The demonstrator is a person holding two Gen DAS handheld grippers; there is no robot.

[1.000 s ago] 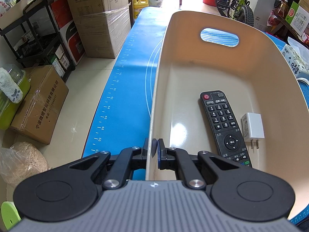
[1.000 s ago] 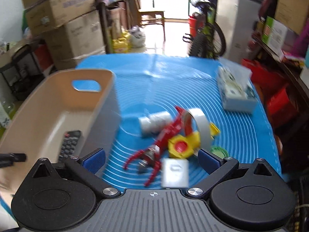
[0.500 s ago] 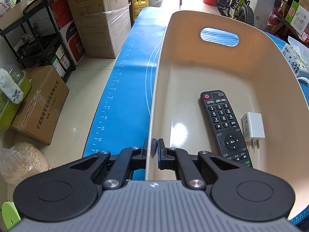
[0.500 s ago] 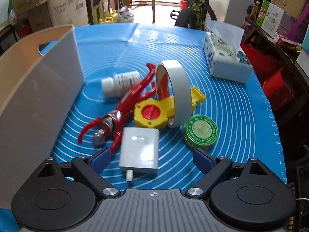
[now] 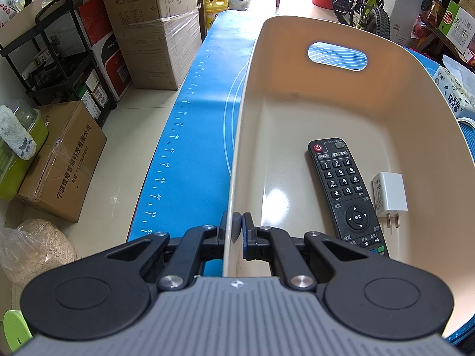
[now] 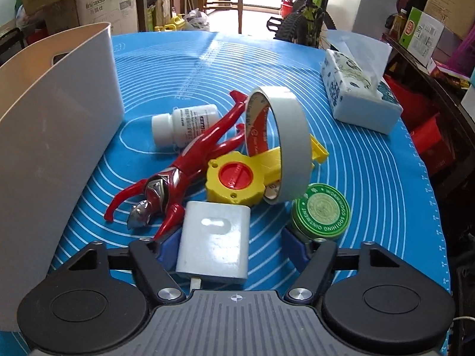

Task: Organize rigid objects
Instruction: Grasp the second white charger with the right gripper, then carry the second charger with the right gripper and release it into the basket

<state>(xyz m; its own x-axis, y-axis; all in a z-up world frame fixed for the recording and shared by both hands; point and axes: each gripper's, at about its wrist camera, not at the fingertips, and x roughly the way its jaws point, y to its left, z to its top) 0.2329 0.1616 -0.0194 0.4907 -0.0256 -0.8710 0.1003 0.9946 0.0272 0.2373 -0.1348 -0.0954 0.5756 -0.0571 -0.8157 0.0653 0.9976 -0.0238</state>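
The remote shows digits 0–9 and "TV/AV". The green tin, right of the charger, reads "WORMWOOD SOOTHING OINTMENT". The mat edge bears ruler numbers 36–52.

A blue silicone mat with white concentric rings covers the surface. The smooth plastic bin is cream. A glossy red-and-silver toy figure, yellow plastic gear with red centre, green round tin, white boxy charger.

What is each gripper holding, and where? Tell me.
The left gripper is shut on the bin, clamping its near rim. The right gripper holds nothing yet: its jaws are closing around the white charger.
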